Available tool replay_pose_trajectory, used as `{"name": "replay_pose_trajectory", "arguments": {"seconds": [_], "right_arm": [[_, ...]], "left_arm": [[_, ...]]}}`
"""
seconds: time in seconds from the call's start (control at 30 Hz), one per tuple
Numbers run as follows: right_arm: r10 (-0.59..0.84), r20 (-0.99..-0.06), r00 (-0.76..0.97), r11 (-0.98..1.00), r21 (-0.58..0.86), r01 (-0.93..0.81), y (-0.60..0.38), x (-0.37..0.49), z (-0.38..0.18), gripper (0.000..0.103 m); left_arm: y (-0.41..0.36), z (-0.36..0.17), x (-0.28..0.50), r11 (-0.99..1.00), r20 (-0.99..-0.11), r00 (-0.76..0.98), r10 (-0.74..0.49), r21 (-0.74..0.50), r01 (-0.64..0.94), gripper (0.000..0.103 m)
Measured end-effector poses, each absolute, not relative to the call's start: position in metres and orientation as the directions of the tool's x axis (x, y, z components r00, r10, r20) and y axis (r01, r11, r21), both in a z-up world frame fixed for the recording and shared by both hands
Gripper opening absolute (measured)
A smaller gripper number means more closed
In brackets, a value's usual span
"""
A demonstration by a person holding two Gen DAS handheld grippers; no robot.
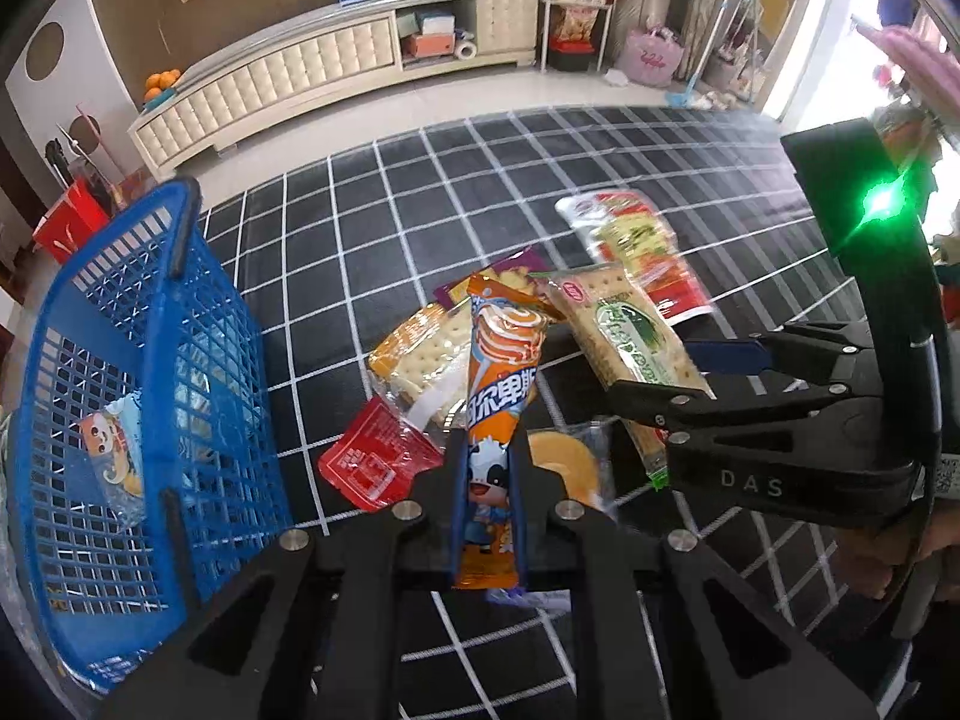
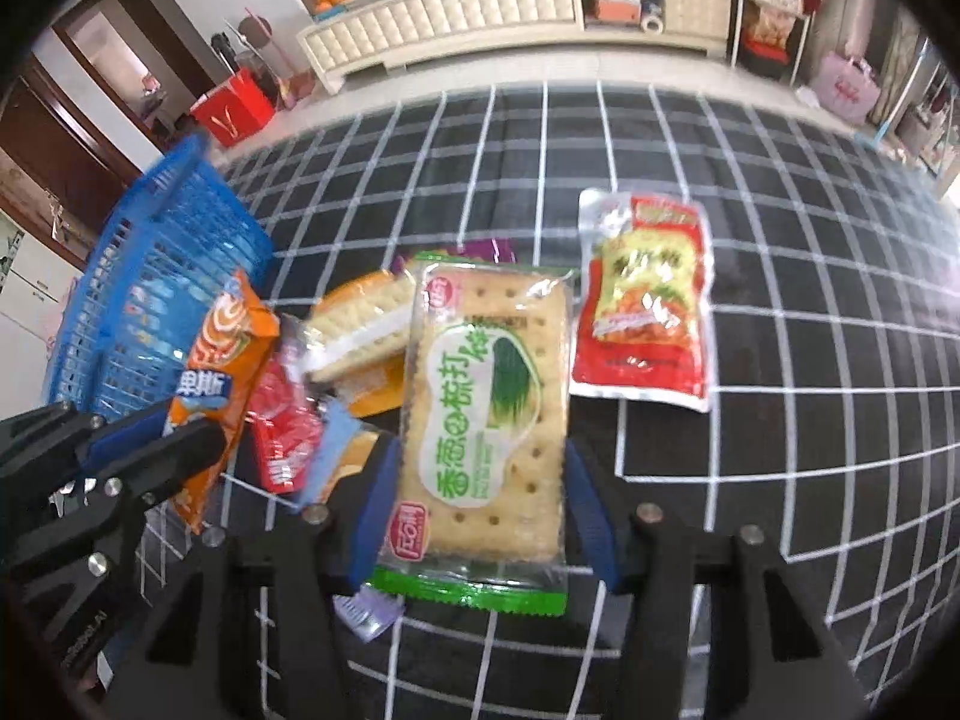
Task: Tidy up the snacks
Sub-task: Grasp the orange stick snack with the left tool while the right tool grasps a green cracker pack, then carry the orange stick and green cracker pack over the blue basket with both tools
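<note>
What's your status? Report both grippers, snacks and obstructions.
Left hand-held gripper shut on orange snack pack. Right hand-held gripper around green cracker pack, grip unconfirmed. Blue basket at left, path clear; loose snacks remain.

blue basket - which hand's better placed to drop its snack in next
Left, probably. The left gripper is shut on the orange packet right beside the blue basket; the right gripper, around the green cracker pack, sits farther away.
</note>
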State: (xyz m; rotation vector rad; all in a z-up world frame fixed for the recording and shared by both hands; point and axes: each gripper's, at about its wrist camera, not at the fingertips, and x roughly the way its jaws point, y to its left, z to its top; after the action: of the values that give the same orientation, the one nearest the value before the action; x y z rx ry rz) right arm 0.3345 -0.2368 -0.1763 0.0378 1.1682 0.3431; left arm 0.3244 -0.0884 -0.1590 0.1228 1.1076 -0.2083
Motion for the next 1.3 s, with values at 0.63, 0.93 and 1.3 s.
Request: {"name": "replay_pose_trajectory", "arguments": {"seconds": [0.63,0.93,1.3], "right_arm": [[0.353,-0.812,0.465,0.9,0.16,-0.405,-0.136,0.286,-0.065,0.06],[0.371,-0.814,0.448,0.866,0.129,-0.483,-0.067,0.279,-0.062,0.06],[0.346,-0.85,0.398,0.86,0.119,-0.496,-0.017,0.292,-0.083,0.06]], "left_arm": [[0.007,-0.047,0.245,0.99,-0.803,0.591,-0.076,0.009,0.14,0.011],[0.081,-0.035,0.228,0.998,-0.801,0.598,-0.044,-0.016,0.053,0.011],[0.135,-0.051,0.238,0.997,-0.82,0.568,-0.063,-0.073,0.005,0.011]]}}
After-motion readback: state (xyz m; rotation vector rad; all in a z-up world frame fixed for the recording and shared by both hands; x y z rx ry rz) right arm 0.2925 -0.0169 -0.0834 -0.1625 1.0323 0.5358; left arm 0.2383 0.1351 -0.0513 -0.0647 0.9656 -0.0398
